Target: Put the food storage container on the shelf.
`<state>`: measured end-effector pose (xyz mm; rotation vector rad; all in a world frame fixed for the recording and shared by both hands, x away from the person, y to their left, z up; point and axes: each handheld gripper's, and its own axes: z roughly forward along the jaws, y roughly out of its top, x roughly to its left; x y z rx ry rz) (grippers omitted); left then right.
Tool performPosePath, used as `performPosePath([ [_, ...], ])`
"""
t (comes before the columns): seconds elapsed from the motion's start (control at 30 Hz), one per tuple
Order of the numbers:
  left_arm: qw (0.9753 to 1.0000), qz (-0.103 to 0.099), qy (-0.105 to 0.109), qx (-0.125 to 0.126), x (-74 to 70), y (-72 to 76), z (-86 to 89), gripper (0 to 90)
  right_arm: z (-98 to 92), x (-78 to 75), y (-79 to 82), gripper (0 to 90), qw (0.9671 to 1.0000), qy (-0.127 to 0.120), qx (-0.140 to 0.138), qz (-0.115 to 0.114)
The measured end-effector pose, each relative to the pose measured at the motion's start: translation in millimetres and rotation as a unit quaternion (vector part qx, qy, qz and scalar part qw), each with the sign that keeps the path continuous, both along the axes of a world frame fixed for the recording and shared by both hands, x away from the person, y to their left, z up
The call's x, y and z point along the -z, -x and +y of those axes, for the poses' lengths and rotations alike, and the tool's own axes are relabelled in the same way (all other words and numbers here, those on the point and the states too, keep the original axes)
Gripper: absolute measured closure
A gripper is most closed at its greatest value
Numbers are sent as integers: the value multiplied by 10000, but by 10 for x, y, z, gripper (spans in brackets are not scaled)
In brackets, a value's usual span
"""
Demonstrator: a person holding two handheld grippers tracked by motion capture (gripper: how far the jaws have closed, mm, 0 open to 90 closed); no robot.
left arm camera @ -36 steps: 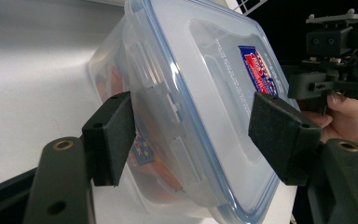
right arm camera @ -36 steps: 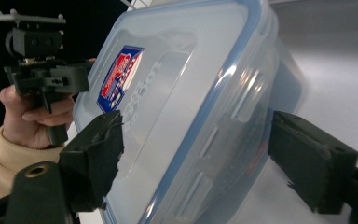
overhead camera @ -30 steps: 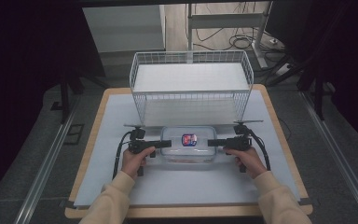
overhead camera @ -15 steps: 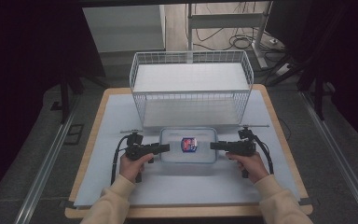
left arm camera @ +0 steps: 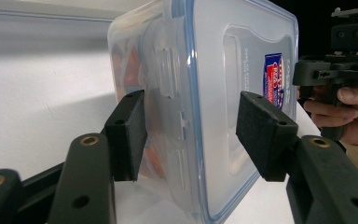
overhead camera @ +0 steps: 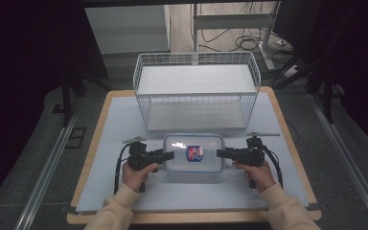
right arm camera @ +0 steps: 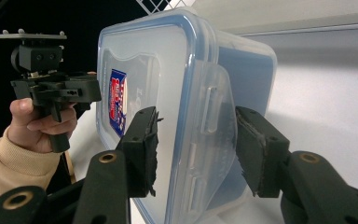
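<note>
Clear box (overhead camera: 193,153) with a blue-rimmed lid and a red-and-blue label (overhead camera: 194,153), lying flat near the front edge of the surface (overhead camera: 120,120), about midway between the left and right edges. Just behind it, a white wire basket (overhead camera: 196,91), standing toward the back edge.

Left gripper (overhead camera: 165,155) at the box's left end, held in the left hand (overhead camera: 135,176); jaws apart, straddling the end latch, one over the lid and one under the base. In the left gripper view, box (left arm camera: 205,93) between the two pads (left arm camera: 128,133), with a gap on the lid side; touch on the other side not clear.

Right gripper (overhead camera: 222,154) at the box's right end, held in the right hand (overhead camera: 256,175); jaws likewise apart, set either side of that end's latch. In the right gripper view, box (right arm camera: 177,93) between the pads (right arm camera: 256,149), not pinched; visible space beside the latch flap.

Both grippers level, pointing inward at each other across the box. Cream sleeves (overhead camera: 120,211) coming in over the front edge.
</note>
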<state>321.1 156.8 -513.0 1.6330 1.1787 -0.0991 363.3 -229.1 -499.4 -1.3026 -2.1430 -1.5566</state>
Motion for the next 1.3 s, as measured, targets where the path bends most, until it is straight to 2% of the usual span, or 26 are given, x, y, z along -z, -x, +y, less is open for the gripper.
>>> performPosePath([
  [0.47, 10000, -33, -53, -26, -47, 18, -27, 462, -14, -42, 8, 522, 9999, -11, 68, -86],
  [0.63, 9999, -142, -49, -39, -127, 29, -32, 462, -18, -110, 21, 523, 9997, -48, 99, -211],
  [0.9, 9996, -277, 83, -49, -341, -14, -2, 463, -26, -358, 6, 538, 9983, -227, 108, -531],
  [1.03, 9994, -322, 59, -51, -453, -72, -5, 463, -24, -456, -32, 538, 9978, -262, 149, -584],
  [1.3, 9977, -675, -50, -80, -888, -168, -4, 460, -15, -783, -95, 536, 9956, -383, 188, -830],
])
